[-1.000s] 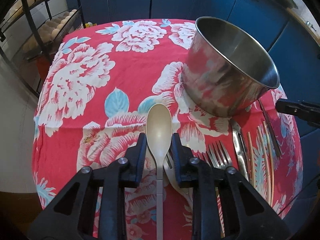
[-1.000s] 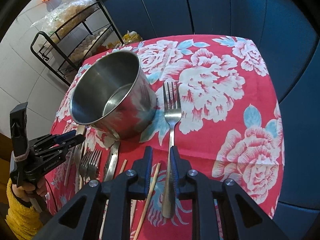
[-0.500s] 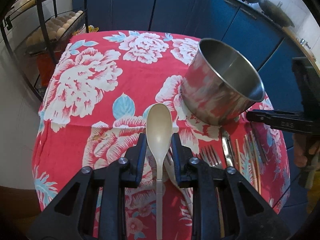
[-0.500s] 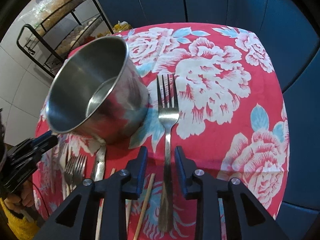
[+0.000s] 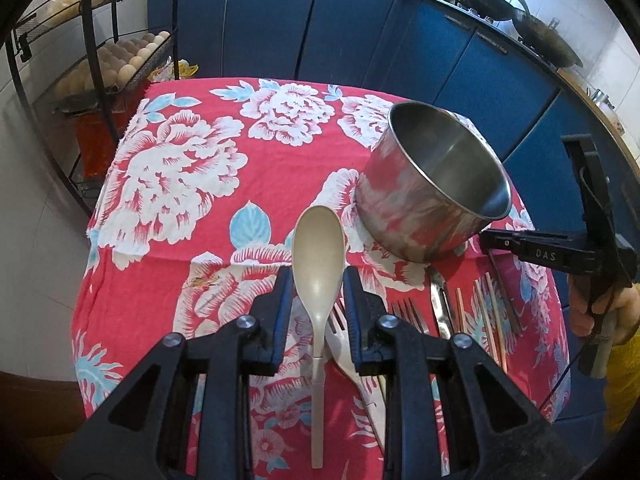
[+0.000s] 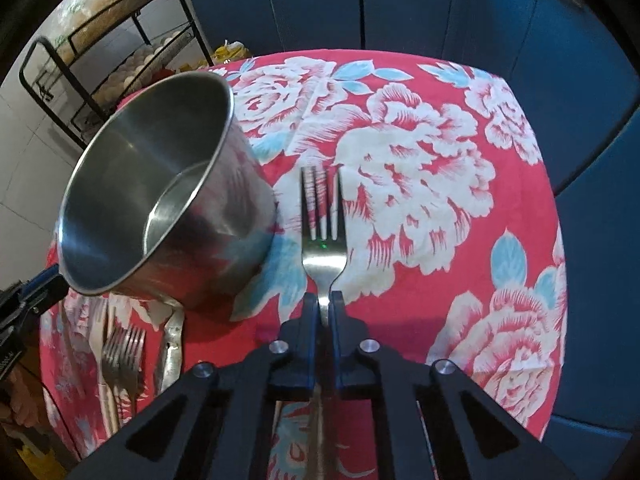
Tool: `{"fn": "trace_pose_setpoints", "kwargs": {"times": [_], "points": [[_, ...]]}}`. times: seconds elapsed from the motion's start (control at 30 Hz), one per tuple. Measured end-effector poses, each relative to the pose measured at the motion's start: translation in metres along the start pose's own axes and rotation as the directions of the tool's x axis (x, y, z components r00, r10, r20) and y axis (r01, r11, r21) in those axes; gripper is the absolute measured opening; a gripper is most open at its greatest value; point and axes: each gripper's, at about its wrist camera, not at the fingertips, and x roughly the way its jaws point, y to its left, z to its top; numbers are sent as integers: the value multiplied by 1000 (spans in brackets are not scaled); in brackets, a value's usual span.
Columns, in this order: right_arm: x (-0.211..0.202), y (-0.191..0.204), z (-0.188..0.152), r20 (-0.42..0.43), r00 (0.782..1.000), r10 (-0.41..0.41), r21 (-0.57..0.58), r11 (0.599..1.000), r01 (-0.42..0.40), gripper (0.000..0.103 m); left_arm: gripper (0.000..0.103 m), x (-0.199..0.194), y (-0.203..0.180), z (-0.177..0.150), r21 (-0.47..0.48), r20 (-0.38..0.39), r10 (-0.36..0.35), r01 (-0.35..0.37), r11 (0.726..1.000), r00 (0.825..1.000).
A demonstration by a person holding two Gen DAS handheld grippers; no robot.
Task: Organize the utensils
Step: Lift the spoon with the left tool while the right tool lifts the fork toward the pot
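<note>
The left claw [image 5: 316, 292] holds a beige plastic spoon [image 5: 318, 256]; the right claw [image 6: 324, 308] pinches a steel fork [image 6: 323, 236]. Next, probably, both go into the shiny steel pot [image 5: 436, 188].

1. One steel pot [image 5: 404, 216]; it is the only pot on the cloth.
2. One beige spoon [image 5: 318, 248].
3. One pale plastic fork [image 5: 360, 376], lying partly under the spoon.
4. One steel fork [image 6: 323, 236] apart from the rest; more metal forks [image 6: 124, 344] overlap in a cluster beside the pot, and their number cannot be told.
5. Several thin chopsticks [image 5: 482, 312]; they lie too close together to count.
6. One floral tablecloth [image 5: 176, 168].
7. Two dark pans [image 5: 484, 2] on the counter.
8. One wire rack [image 5: 100, 40]; its eggs are too many to count.
9. Two grippers: left gripper [image 5: 318, 276]; right gripper [image 6: 324, 300].
</note>
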Motion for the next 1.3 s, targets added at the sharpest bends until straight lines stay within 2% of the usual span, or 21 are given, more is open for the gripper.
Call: {"fn": "trace_pose_setpoints", "kwargs": {"times": [0.2,0.33,0.4,0.67,0.77,0.8,1.03,1.17,1.3], "points": [[-23,-15,-21,104,991,81,57,995,-87,7,20,-13,-3,-1,0,27,-8,8,1000,1000],[-51,-18,-40,217,967,137,61,986,-153,7,20,-23,-6,0,2,52,-15,15,1000,999],[-67,-18,-51,276,947,164,52,981,-185,7,20,-29,-9,0,5,66,-20,20,1000,998],[-106,0,-66,421,893,161,-5,984,-176,7,20,-51,-19,4,22,126,-31,28,999,992],[-117,6,-69,452,877,160,-30,986,-164,7,18,-57,-24,7,30,142,-32,28,999,989],[-121,9,-69,464,871,158,-40,987,-158,7,0,-59,-25,8,33,145,-35,30,999,989],[-139,21,-67,505,848,162,-86,987,-137,7,0,-58,-25,15,23,142,-38,35,999,989],[-143,25,-65,509,844,169,-103,985,-135,7,0,-46,-23,14,17,89,-41,40,999,995],[-146,28,-63,510,843,170,-111,985,-131,7,0,-31,-15,12,-19,37,-14,15,1000,999]]}}
